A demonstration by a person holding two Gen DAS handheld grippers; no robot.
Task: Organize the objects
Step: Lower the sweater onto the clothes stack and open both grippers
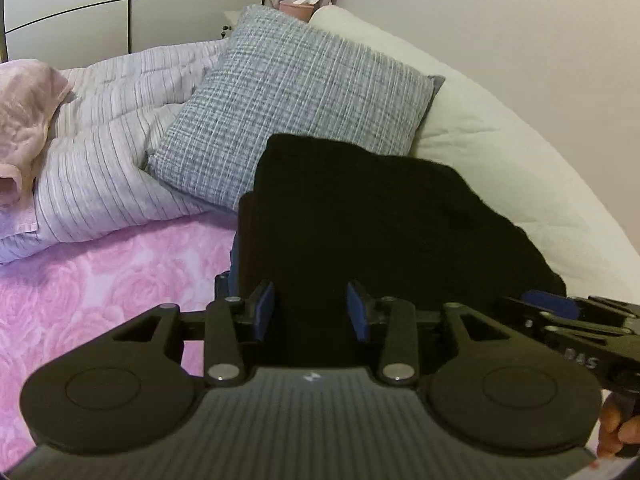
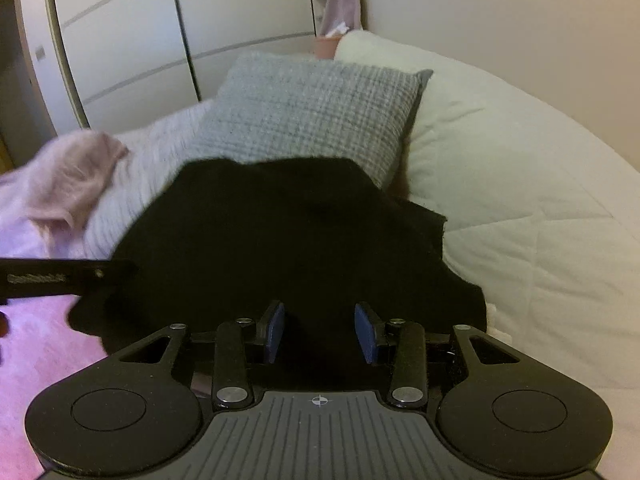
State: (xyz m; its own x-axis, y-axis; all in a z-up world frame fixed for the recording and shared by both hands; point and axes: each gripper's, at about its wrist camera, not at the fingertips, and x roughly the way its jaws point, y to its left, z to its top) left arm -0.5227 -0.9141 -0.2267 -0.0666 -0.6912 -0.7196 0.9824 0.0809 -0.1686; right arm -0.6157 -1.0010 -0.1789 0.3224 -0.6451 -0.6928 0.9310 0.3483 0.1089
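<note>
A folded black garment [image 1: 380, 232] [image 2: 288, 248] hangs between both grippers, low over the bed and in front of a grey woven cushion [image 1: 296, 96] [image 2: 320, 112]. My left gripper [image 1: 311, 304] is shut on the garment's near edge, and the cloth fills the gap between its blue pads [image 1: 264, 308]. My right gripper [image 2: 320, 328] is shut on the same garment further right, with its fingertips buried in the cloth. The right gripper [image 1: 560, 312] shows at the right edge of the left wrist view. The left gripper's body [image 2: 68, 276] shows at the left edge of the right wrist view.
A pink rose-patterned blanket [image 1: 100, 292] covers the bed in front. A striped pillow [image 1: 112, 168] and a pink fuzzy garment [image 1: 24, 112] [image 2: 68, 184] lie at the left, and a cream quilted cover [image 1: 500, 152] [image 2: 520, 180] at the right. White wardrobe doors [image 2: 140, 40] stand behind.
</note>
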